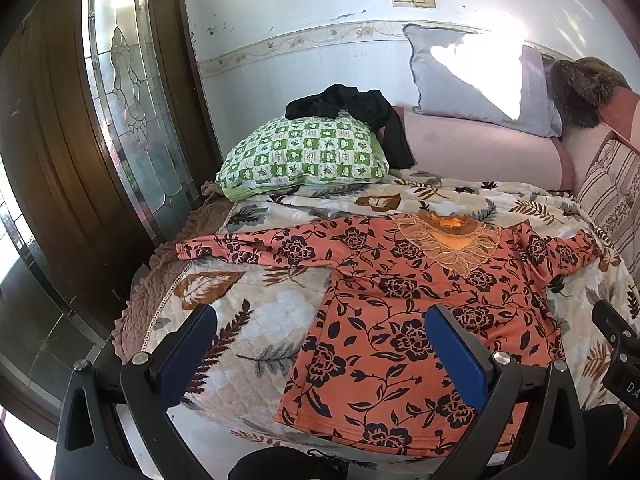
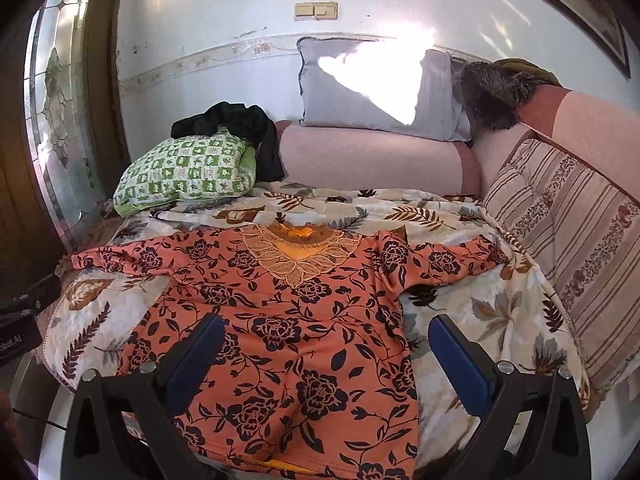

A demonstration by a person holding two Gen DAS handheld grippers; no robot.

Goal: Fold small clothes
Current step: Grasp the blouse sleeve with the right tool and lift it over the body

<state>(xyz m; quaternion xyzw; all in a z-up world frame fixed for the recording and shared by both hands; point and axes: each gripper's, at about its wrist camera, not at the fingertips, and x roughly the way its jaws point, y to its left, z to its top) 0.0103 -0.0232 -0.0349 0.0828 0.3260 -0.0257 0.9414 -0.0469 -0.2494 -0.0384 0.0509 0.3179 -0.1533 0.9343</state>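
Orange floral blouse (image 1: 400, 320) lies flat on the bed's leaf-print quilt (image 1: 256, 320), sleeves spread, ready for folding. Left claw (image 1: 320, 356) and right claw (image 2: 324, 360) hover released over its hem corners.

An orange top (image 1: 404, 320) printed with dark flowers and leafy vines lies spread flat and unfolded, front side up, on the bed. Both long sleeves stretch straight out to either side, the left sleeve (image 1: 240, 250) reaching the bed's edge and the right sleeve (image 2: 444, 260) ending near the striped cushion. Its neckline (image 2: 298, 250), trimmed with a pale lace leaf collar around a brighter orange panel, points toward the far pillows. The hem lies at the near edge of the bed.
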